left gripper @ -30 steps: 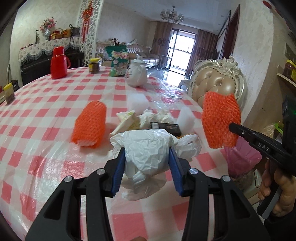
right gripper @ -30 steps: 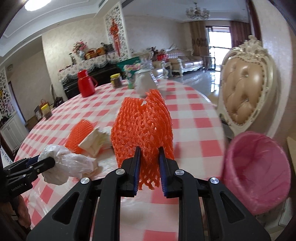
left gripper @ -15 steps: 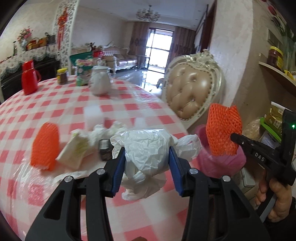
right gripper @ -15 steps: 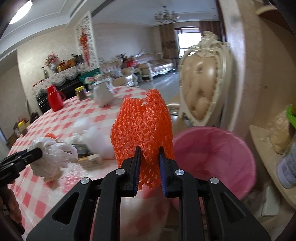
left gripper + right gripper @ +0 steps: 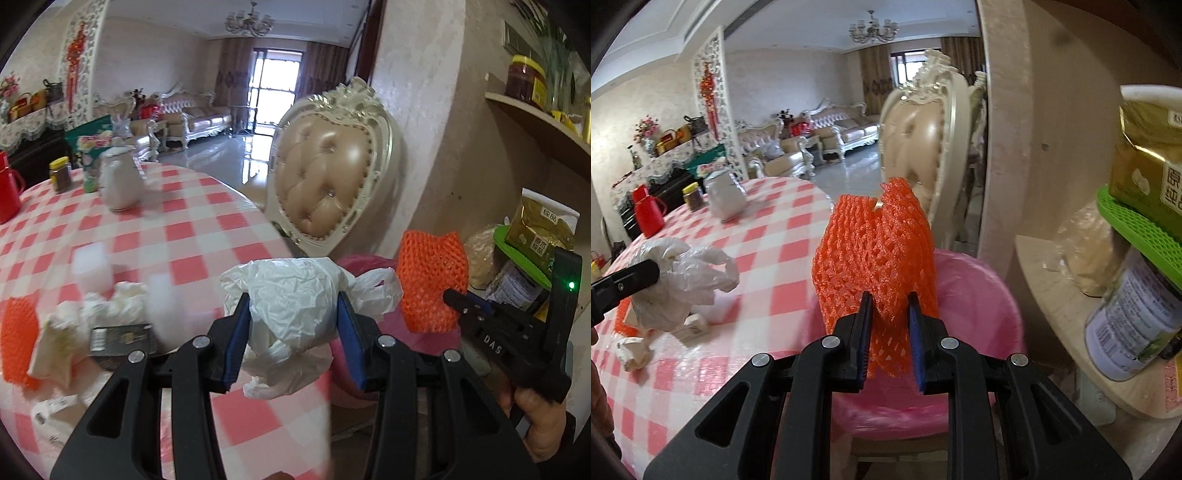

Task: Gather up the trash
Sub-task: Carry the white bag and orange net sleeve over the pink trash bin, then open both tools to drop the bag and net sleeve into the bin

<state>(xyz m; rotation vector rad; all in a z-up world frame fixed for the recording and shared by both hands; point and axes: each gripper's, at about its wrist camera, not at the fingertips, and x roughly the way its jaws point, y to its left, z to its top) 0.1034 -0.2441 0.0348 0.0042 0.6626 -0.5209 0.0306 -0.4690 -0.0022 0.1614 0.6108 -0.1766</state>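
Right wrist view: my right gripper (image 5: 888, 338) is clamped low on the foam net (image 5: 875, 266), which is soft and springy, with the pink bin (image 5: 979, 295) just beyond the jaws. My left gripper (image 5: 291, 328) squeezes the crumpled bag (image 5: 295, 295), light, slippery, best held mid-bulk. More scraps (image 5: 110, 306) lie left of those jaws on the table (image 5: 192, 236).

Left gripper (image 5: 293, 325) clamping white plastic bag (image 5: 295, 295), pink bin (image 5: 354, 264) behind
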